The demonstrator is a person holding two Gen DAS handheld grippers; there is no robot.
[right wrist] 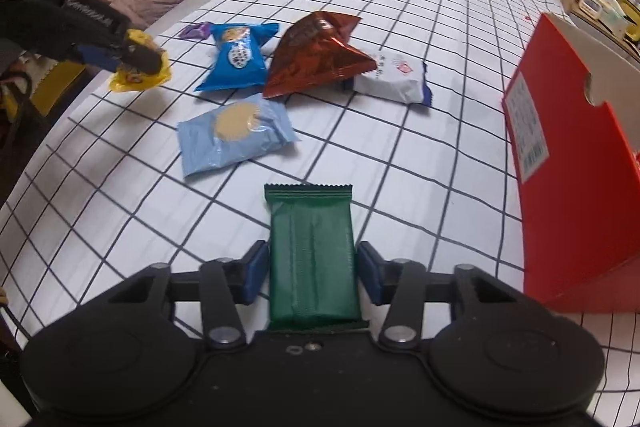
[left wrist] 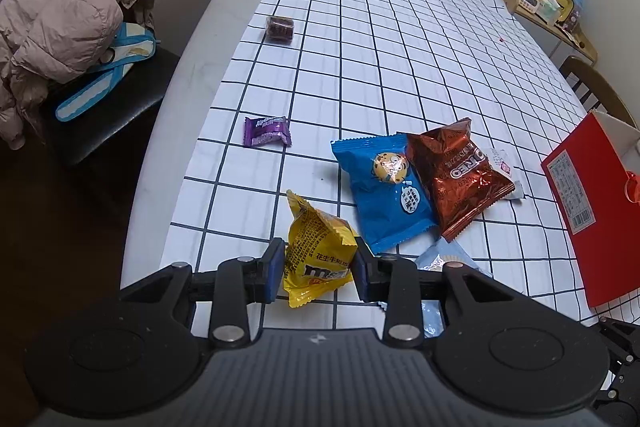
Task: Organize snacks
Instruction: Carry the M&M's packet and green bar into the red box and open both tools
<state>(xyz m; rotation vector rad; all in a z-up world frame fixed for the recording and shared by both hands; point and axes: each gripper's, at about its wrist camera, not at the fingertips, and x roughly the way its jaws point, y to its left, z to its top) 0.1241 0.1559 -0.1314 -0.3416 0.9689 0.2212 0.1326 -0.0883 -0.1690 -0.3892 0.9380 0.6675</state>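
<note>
- While both grippers work over a table covered by a white grid-patterned cloth (left wrist: 400,39), the left gripper (left wrist: 319,269) has its blue pads pressed against a yellow M&M's packet (left wrist: 316,255), which seems raised off the cloth.
- From the right wrist view, the right gripper (right wrist: 311,273) has a dark green wrapped bar (right wrist: 312,259) between its fingers; the pads sit at the bar's sides, though I cannot tell whether they are actually pressing it.
- Ahead lie a blue cartoon-print packet (left wrist: 384,191), overlapped by a brown Oreo packet (left wrist: 456,171) that also partly covers a white packet (right wrist: 394,79).
- A pale blue cookie packet (right wrist: 236,137) lies nearer the grippers.
- Farther left sit a purple candy (left wrist: 267,131) and a small dark wrapped snack (left wrist: 279,29).
- A red cardboard box (right wrist: 560,187) stands open on the right.
</note>
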